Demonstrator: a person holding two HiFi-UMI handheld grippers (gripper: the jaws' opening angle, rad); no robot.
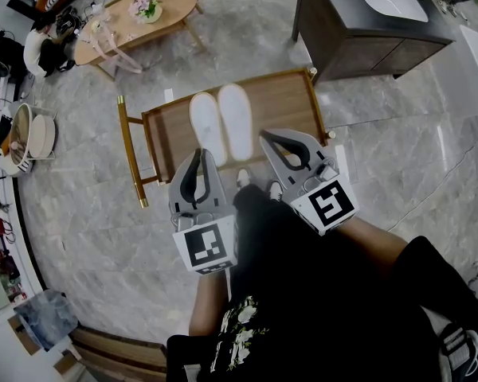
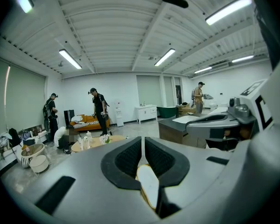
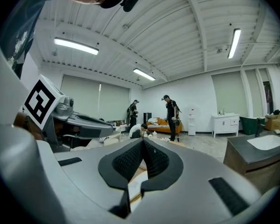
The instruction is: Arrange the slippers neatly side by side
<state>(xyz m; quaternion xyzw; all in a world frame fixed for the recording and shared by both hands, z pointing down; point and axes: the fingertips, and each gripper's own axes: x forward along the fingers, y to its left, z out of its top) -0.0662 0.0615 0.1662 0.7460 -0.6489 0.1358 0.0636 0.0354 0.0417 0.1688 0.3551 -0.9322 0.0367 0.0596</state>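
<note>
Left gripper (image 1: 198, 156) and right gripper (image 1: 266, 138) are both pressed together and empty. White slippers (image 1: 237, 118) lie side by side on the wooden table (image 1: 291, 102) just ahead of both. We'd call it done: withdraw straight, don't nudge the pair.

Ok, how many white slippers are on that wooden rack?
2. The left slipper and the right slipper lie side by side, close together, on the wooden rack. Nothing there looks able to hide another.
</note>
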